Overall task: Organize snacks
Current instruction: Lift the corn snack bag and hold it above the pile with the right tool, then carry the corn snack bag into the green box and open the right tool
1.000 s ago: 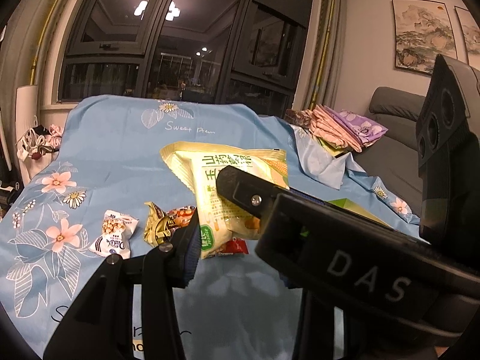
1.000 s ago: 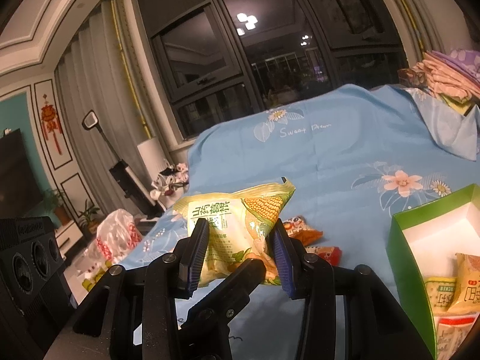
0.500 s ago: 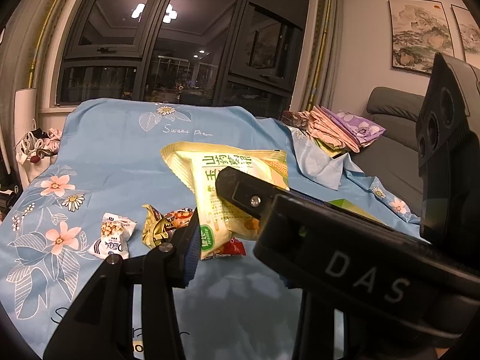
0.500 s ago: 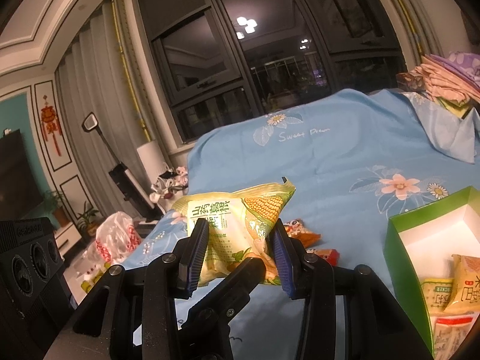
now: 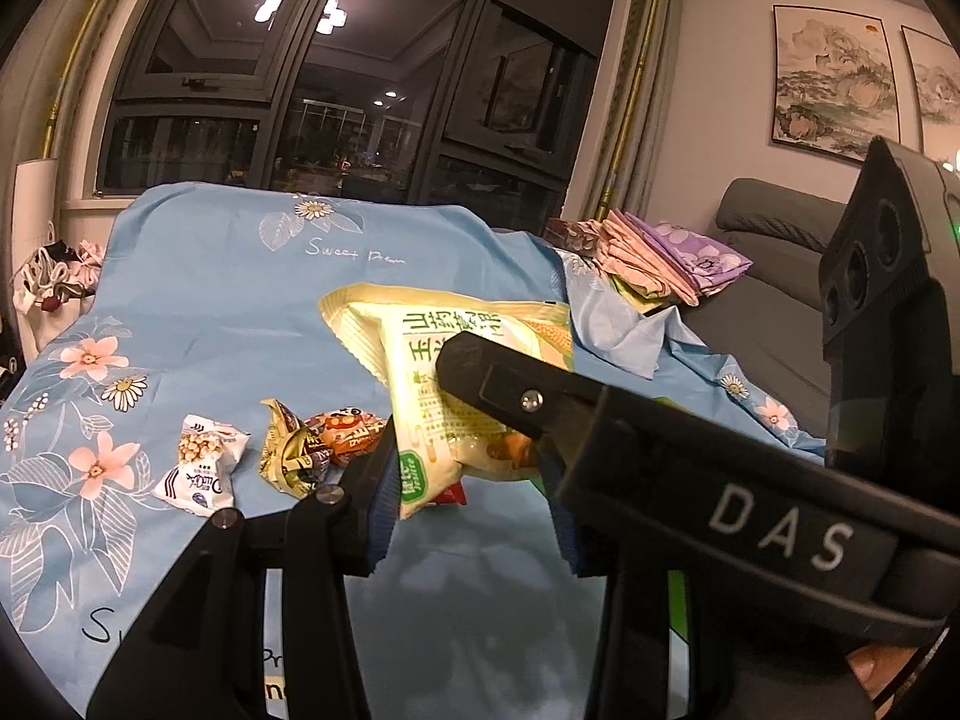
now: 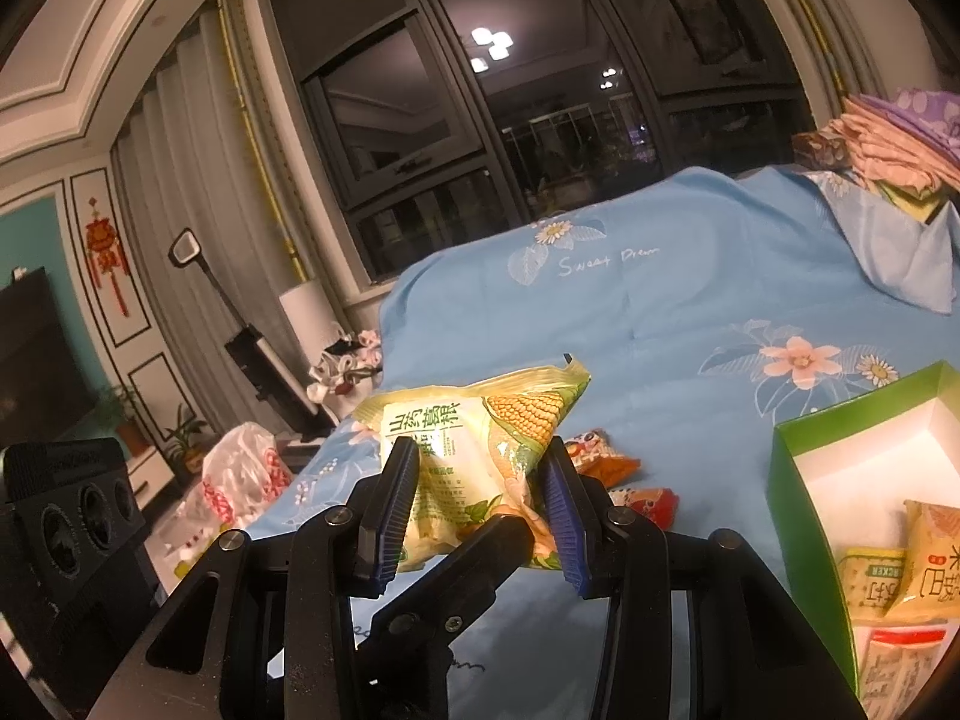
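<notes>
Corn bag sits pinched between my right claw's blue pads, lifted above the blue sheet. Beside it on my right the green box already holds several packets. My left claw hangs under the bag, jaws parted and gripping nothing, while small snacks lie on the sheet just left of it.

Small snacks lie on cloth, box rightward.
</notes>
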### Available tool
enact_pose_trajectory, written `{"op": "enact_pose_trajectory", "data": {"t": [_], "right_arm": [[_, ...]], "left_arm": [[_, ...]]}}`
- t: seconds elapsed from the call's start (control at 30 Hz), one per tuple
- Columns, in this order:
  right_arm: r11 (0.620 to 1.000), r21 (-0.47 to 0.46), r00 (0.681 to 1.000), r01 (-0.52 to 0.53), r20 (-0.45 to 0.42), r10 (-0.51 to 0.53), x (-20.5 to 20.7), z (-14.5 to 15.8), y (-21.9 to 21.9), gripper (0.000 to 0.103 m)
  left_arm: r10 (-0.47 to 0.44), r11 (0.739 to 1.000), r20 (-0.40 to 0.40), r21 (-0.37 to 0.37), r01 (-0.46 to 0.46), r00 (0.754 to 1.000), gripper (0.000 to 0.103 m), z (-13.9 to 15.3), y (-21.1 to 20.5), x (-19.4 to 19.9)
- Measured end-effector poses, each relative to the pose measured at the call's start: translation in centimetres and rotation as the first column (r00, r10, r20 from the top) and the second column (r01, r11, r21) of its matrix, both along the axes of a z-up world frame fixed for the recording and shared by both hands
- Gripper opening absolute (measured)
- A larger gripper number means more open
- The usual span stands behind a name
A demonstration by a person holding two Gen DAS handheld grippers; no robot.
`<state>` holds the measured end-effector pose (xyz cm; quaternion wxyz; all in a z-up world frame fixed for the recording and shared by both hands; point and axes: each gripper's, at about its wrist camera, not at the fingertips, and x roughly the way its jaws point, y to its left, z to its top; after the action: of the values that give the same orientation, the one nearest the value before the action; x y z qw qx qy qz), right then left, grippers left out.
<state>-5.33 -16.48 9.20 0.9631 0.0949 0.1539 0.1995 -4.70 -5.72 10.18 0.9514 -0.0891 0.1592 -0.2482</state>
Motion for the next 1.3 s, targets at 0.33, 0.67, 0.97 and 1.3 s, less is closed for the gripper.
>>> {"op": "enact_pose_trajectory", "data": {"t": [0.33, 0.67, 0.97, 1.3], "right_arm": [[0.999, 0.024, 0.999, -0.024, -0.032, 0.025, 0.1, 0.2, -0.9, 0.045], [0.997, 0.056, 0.997, -0.046, -0.055, 0.049, 0.1, 1.0, -2.3, 0.045], [1.0, 0.009, 0.996, -0.012, -0.086, 0.013, 0.0, 1.7, -3.3, 0.045], [0.996, -0.007, 0.982, 0.091, -0.163, -0.091, 0.3, 2.3, -7.2, 0.045]], "left_arm": [[-0.044, 0.999, -0.032, -0.028, 0.043, 0.999, 0.041, 0.0, -0.2, 0.3], [-0.08, 0.995, -0.041, -0.071, 0.077, 0.996, 0.041, 0.9, -0.6, 0.1], [-0.137, 0.986, -0.065, -0.103, 0.13, 0.988, 0.04, 1.1, -1.8, 0.4], [-0.235, 0.966, -0.148, -0.146, 0.213, 0.961, 0.04, 1.5, -6.1, 1.6]]}}
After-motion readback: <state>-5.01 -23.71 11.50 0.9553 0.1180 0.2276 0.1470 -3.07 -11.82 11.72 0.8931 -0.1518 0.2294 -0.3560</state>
